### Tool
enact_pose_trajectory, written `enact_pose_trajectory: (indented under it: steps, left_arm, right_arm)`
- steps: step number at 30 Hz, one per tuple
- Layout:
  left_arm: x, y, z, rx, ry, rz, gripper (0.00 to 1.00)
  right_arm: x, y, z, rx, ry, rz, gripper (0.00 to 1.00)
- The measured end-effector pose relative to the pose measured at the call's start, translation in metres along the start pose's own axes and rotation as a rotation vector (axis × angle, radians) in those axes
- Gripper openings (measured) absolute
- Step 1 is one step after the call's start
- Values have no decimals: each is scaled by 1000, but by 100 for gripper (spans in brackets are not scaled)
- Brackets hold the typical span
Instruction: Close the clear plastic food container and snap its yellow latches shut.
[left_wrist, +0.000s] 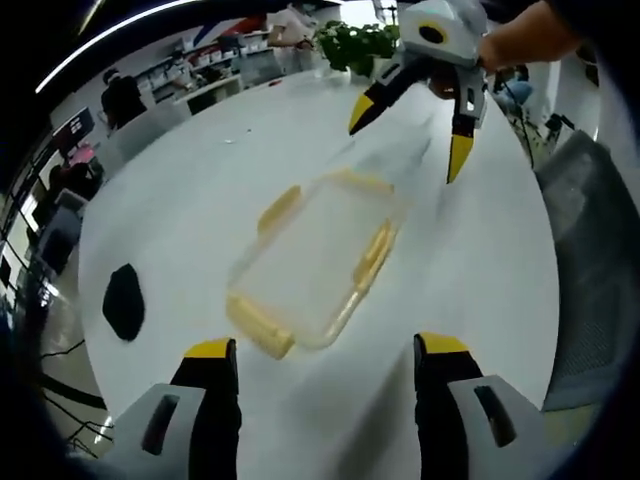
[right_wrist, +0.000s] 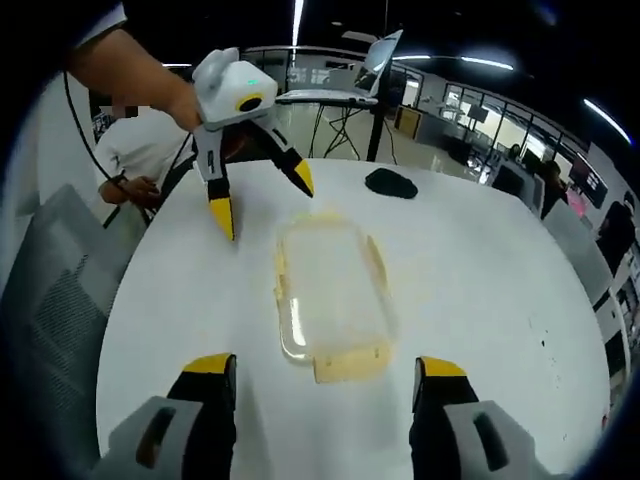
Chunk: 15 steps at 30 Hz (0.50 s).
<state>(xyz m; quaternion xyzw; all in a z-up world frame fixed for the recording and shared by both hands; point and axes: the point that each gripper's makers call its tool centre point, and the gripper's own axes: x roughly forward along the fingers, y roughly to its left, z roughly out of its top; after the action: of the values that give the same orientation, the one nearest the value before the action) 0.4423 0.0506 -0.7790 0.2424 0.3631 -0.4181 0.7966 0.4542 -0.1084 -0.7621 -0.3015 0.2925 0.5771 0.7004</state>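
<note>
Jaws of the left gripper (left_wrist: 325, 352) spread wide and empty nearest, above the white round table (left_wrist: 180, 200). Beyond, clear rectangular plastic food container (left_wrist: 312, 262) flat mid-table, lid seemingly on, yellow latches (left_wrist: 260, 326) splayed outward. Farther, right gripper (left_wrist: 411, 142) hovering, likewise wide. Approach stage, probably; next, pressing latches down.

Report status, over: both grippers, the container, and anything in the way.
Left gripper and right gripper open, holding nothing. Container on table, latches splayed. Black object off aside.
</note>
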Motion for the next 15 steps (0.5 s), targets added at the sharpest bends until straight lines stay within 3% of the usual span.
enact_pose_trajectory:
  steps: [15]
  left_arm:
    - [5, 32, -3, 98, 46, -3, 68]
  right_arm:
    - [13, -1, -6, -23, 57, 67, 70]
